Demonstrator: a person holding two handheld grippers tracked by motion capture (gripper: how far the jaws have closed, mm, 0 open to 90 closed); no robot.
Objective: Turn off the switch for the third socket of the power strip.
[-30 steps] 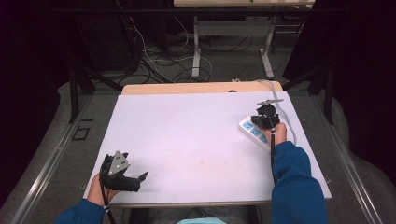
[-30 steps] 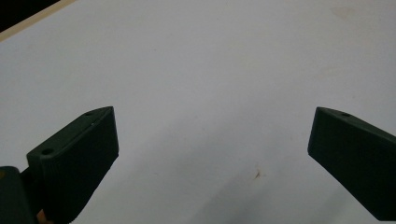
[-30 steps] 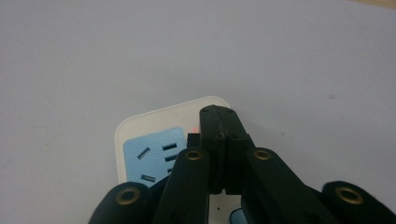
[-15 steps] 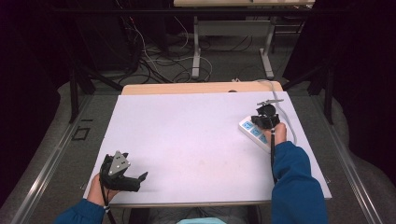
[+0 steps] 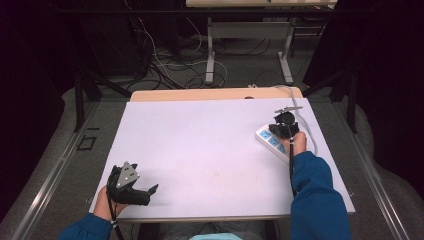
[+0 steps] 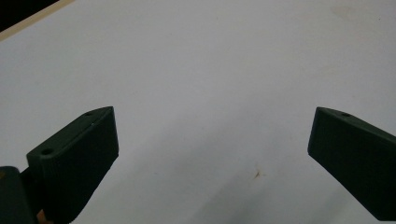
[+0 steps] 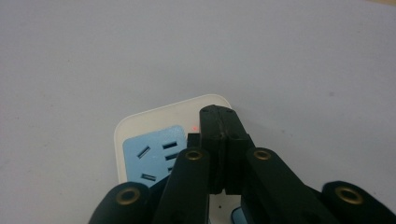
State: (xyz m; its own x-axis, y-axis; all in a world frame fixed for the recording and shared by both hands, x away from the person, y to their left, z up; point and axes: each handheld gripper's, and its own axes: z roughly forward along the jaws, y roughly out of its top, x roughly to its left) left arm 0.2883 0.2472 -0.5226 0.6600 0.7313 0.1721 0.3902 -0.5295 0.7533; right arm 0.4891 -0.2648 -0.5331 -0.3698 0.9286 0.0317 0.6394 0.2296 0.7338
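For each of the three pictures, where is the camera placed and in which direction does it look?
High view: above the person's side, looking forward and down on the table; both forearms, left gripper, right gripper.
Left gripper view: rides the left gripper, looking at bare tabletop between its open jaws.
Right gripper view: rides the right gripper, looking down its shut jaws at the power strip.
Shared: high and right gripper views both show the power strip.

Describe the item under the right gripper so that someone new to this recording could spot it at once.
On the white table top, look to its right edge, just ahead of the blue sleeve. There lies a power strip: a white, round-cornered bar with light blue socket faces and a small red light, under the shut right gripper. Nothing else lies beside it.
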